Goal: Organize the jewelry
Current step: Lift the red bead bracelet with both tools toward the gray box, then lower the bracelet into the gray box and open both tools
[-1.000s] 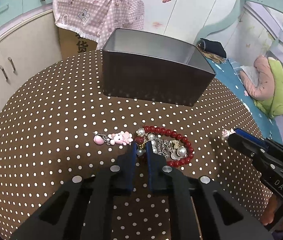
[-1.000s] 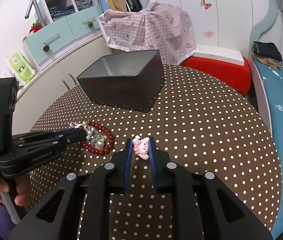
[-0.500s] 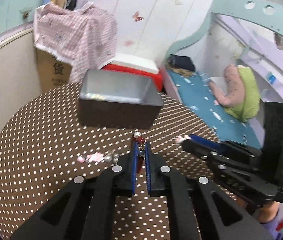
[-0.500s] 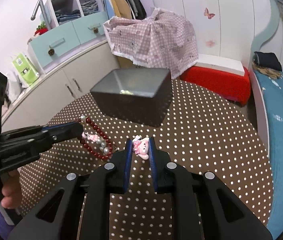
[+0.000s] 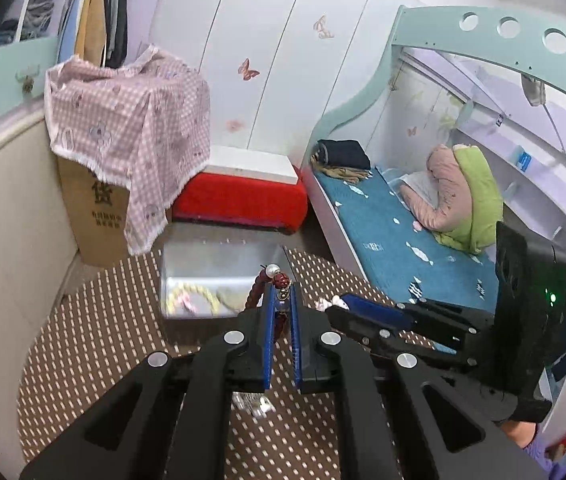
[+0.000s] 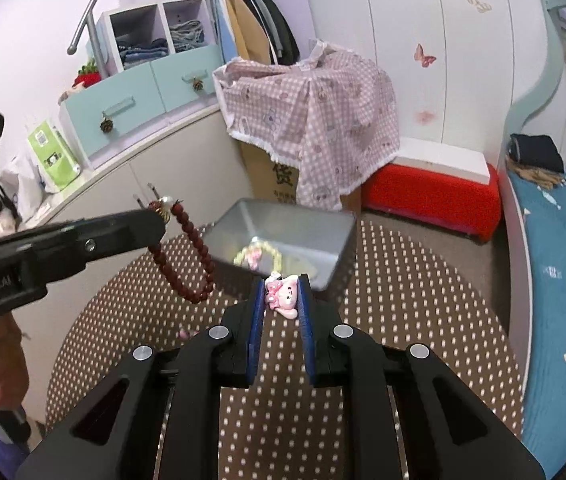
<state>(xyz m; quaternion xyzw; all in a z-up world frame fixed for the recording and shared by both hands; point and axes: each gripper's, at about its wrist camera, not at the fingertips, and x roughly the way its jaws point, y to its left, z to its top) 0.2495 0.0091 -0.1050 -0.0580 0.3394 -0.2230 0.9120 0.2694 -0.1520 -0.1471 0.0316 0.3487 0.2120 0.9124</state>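
Note:
My left gripper (image 5: 281,294) is shut on a red bead bracelet (image 5: 279,284) with a pearl, lifted above the table; the bracelet hangs in a loop in the right wrist view (image 6: 187,264) from that gripper (image 6: 155,216). My right gripper (image 6: 281,292) is shut on a pink bunny charm (image 6: 283,296), also raised; it shows in the left wrist view (image 5: 333,306) to the right. The grey metal box (image 5: 187,256) stands ahead, open, with a yellow-pink bead piece (image 6: 257,258) inside.
The round table has a brown polka-dot cloth (image 6: 403,280). A small pink charm (image 6: 185,335) and some silvery jewelry (image 5: 251,402) lie on it below the grippers. Cabinets stand left, a red bench and a bed behind.
Both grippers have risen and moved toward the box. The left lifted the red bracelet off the table; the box interior with its bead piece has come into view.

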